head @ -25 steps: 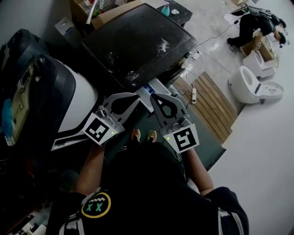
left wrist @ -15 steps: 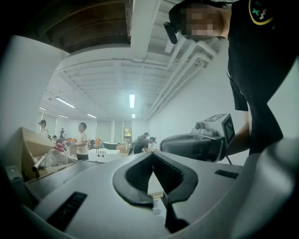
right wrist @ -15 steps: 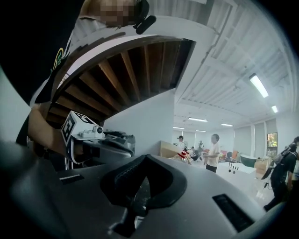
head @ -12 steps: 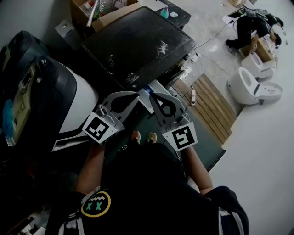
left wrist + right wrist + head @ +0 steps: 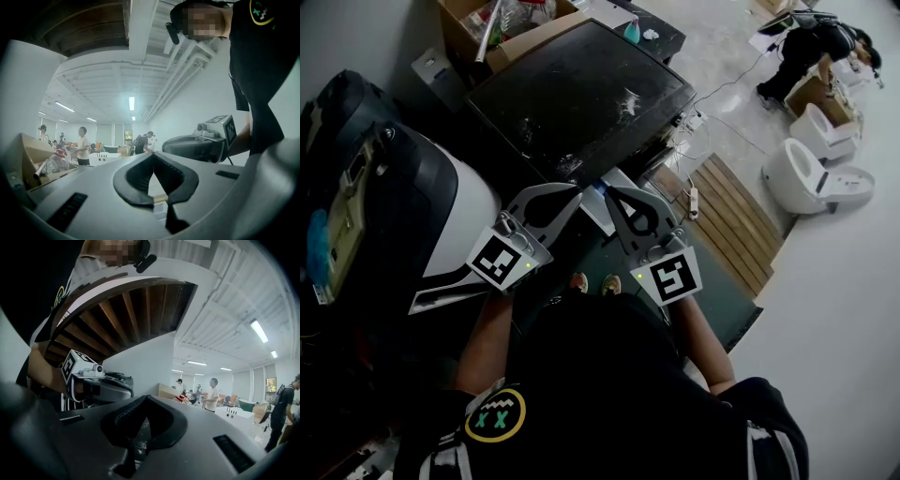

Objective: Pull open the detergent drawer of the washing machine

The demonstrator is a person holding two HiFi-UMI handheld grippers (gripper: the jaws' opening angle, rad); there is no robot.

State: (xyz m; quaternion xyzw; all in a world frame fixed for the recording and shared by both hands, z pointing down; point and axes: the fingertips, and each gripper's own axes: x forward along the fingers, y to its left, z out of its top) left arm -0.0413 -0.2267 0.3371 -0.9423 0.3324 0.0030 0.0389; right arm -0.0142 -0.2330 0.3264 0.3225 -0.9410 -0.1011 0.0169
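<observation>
The left gripper (image 5: pixel 574 197) and right gripper (image 5: pixel 614 197), fingers pressed together on nothing, could bump the washing machine (image 5: pixel 581 94) and miss its unseen drawer.

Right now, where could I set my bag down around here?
The black machine top is mostly bare, between the stuffed cardboard box and the wooden slats. The pale floor beside the white toilet is open. It is crowded around the power strip.

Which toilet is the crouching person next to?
The far toilet, in the top right corner beside the person; the near toilet stands alone by the wooden slats.
</observation>
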